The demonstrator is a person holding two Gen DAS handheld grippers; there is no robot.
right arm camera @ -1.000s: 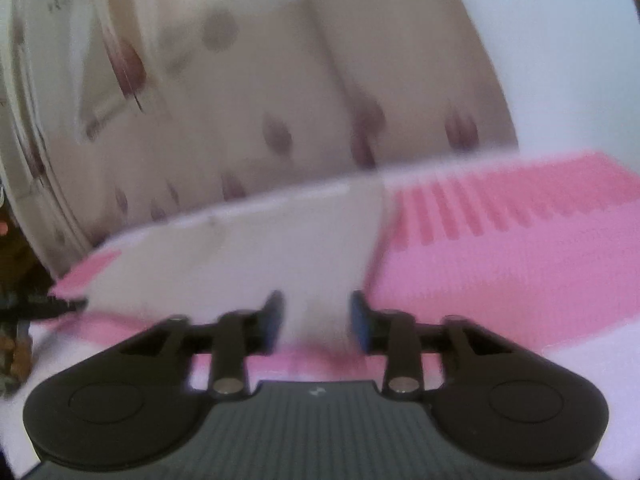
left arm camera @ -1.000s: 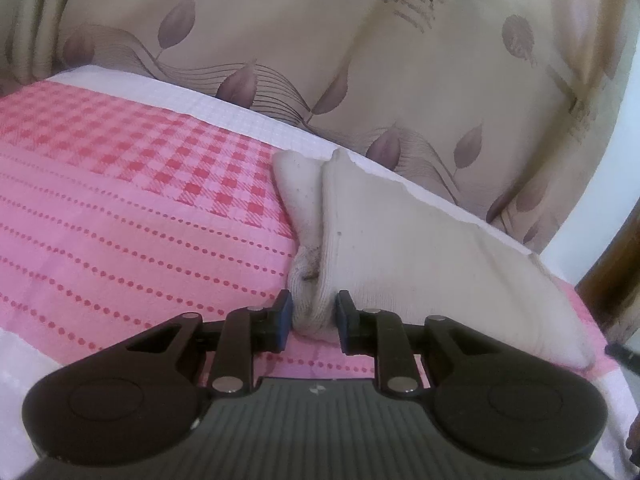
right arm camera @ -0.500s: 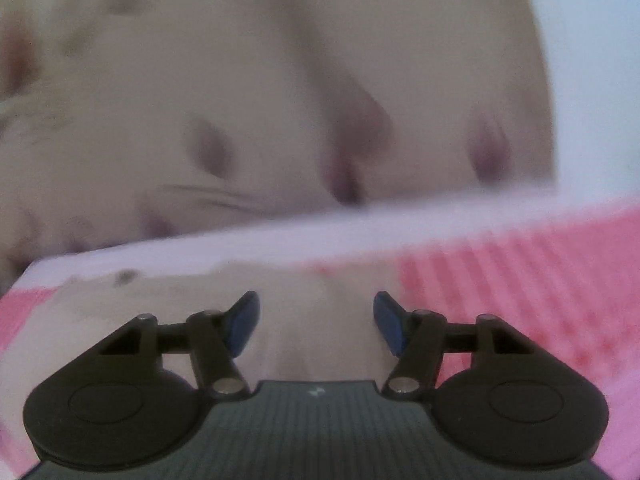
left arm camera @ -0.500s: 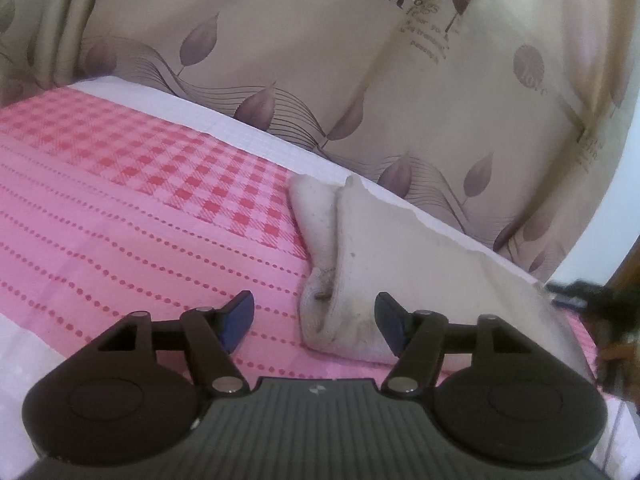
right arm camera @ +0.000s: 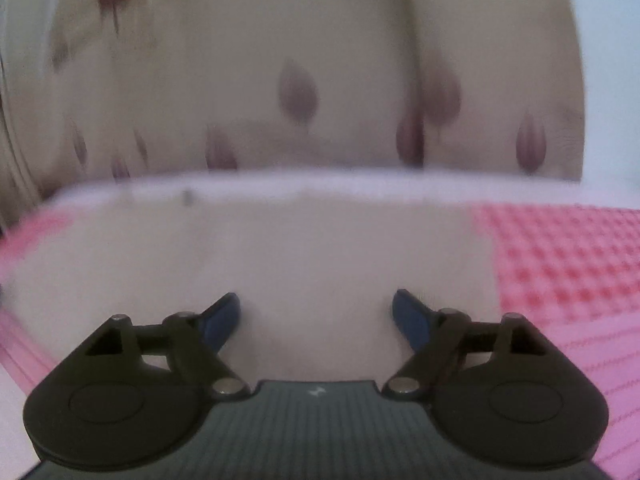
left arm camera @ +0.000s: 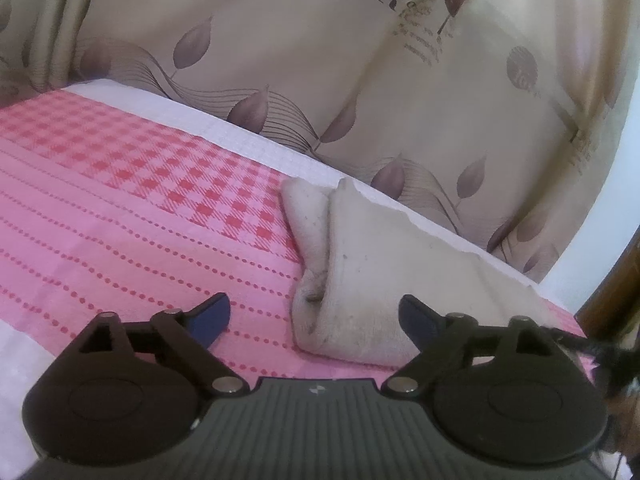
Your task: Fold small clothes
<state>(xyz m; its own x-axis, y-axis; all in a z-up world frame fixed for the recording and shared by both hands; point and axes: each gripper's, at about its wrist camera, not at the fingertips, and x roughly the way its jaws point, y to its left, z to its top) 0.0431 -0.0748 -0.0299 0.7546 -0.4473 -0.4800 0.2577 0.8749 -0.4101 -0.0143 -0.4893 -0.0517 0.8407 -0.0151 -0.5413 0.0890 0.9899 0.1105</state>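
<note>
Two grippers: we hold one in each hand, and both have just been opening.
Left gripper [left arm camera: 314, 318]: its jaws stand wide apart. The near end of the cloth [left arm camera: 384, 276] lies between them, but the pads do not press on it.
Right gripper [right arm camera: 316, 316]: its jaws are wide apart too. The cloth [right arm camera: 280, 256] lies under and between them, and nothing is pinched. This picture is blurry.
Where the cloth is: it is a small cream-white piece, already folded over. It lies flat on the bed cover [left arm camera: 120, 216], close to the far edge of the bed cover, just in front of the curtain [left arm camera: 320, 60].
Shape of the cloth: the end by our left gripper is thick and rolled. A thinner flap sticks out beside it, on the side toward the red checks.
Step in hand, we think: letting go and checking the fold.
How to do it well: we should pull both grippers back without catching the cloth, so the fold stays shut. If we fold again, we should pinch the thick end and the far corner together, lift low, and lay them down even on the bed cover.
What could go wrong: a pad may snag the flap and open the fold.
Boxes or baskets: we see none, so nothing is inside anything.
</note>
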